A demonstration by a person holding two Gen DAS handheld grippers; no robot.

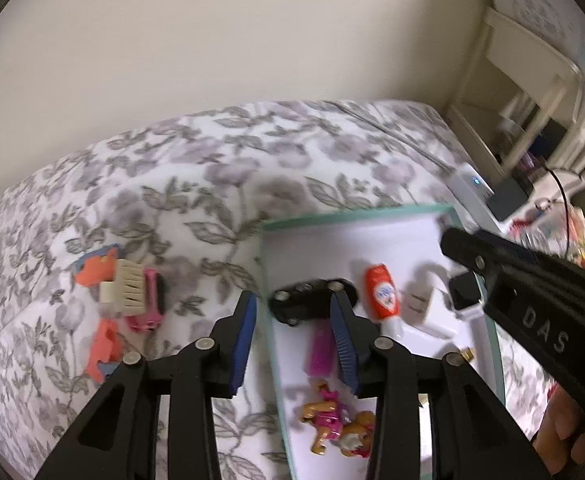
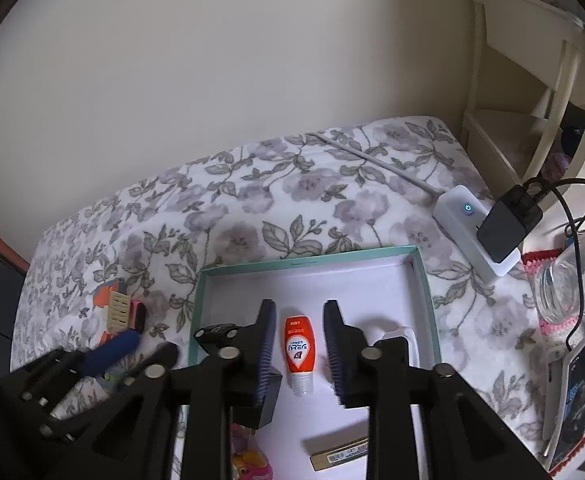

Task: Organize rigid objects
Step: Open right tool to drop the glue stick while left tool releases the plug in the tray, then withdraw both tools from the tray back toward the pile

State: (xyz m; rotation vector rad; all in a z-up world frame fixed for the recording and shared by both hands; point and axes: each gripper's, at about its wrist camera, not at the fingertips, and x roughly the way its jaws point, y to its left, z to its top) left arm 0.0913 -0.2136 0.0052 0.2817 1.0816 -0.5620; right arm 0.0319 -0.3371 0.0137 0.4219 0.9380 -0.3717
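Observation:
A teal-rimmed white tray [image 2: 312,258] lies on the flowered bed cover. In the right wrist view, my right gripper [image 2: 299,307] hangs open over the tray. An orange tube [image 2: 300,346] lies flat on the tray floor between its blue pads, clear of both. My left gripper [image 1: 293,298] is open, straddling the tray's left wall [image 1: 270,320]. A black toy car [image 1: 312,300] rests in the tray by its right fingertip, untouched. Also in the tray are a magenta comb [image 1: 320,350] and pink-and-gold toy figures [image 1: 338,424].
On the cover left of the tray lie a bristle brush [image 1: 130,286], a pink toy [image 1: 152,300] and orange toy parts [image 1: 96,266]. A white power strip with a black adapter [image 2: 472,232], a glass jar [image 2: 564,292] and a phone [image 2: 576,392] sit to the right.

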